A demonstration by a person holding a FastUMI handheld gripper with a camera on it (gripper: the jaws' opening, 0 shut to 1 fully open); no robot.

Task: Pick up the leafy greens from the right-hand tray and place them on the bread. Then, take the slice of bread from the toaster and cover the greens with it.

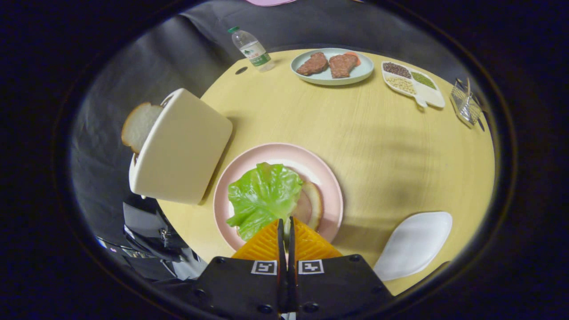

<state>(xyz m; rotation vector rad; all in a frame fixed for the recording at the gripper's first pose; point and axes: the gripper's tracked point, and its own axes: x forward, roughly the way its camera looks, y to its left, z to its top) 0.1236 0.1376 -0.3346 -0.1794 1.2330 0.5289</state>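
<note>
Two fingers of our claw (286,226) stand nearly together with only a thin gap, gripping nothing, just above the near rim of the pink plate (329,178). We see the leafy greens (262,195) lying on the bread (313,204) there. Beside the plate, at the surface's (378,146) edge, the toaster (182,146) holds a bread slice (138,124); the white tray (413,244) lies opposite.

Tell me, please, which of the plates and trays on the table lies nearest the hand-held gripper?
The pink plate, holding the lettuce leaf, lies just ahead of the nearly shut hand-held gripper; the meat plate and divided dish sit far beyond.
</note>
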